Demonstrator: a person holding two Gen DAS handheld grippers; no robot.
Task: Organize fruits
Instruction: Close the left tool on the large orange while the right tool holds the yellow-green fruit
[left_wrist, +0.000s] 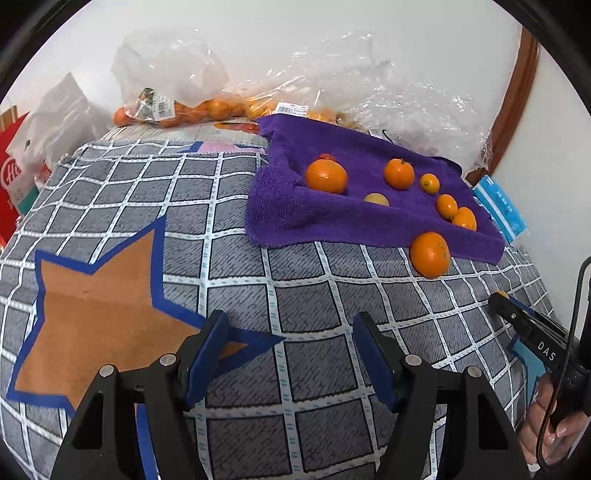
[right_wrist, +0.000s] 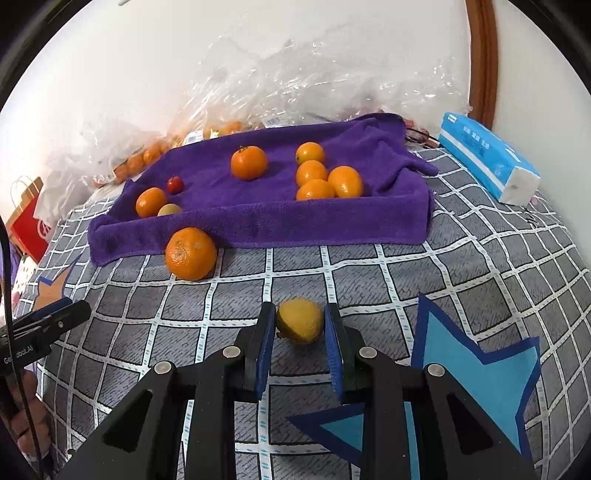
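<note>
The right gripper (right_wrist: 300, 325) pinches a small round yellow fruit (right_wrist: 300, 320) low over the grey checked quilt (right_wrist: 480, 266); the left gripper (left_wrist: 291, 350) gapes empty. That shallow tip grip (smooth skin) could let it squirt free short of the purple towel (right_wrist: 258, 218).

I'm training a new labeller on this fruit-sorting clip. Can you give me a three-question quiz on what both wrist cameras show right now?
1. True or false: the right gripper is closed on the yellow fruit.
2. Where does the big orange lie?
A. in the middle of the purple towel
B. on the checked cover, against the towel's front edge
C. between the fingers of the left gripper
3. Fill in: the small red fruit lies on the ____.

Key
1. True; its pads press on both sides.
2. B
3. Purple towel
</note>
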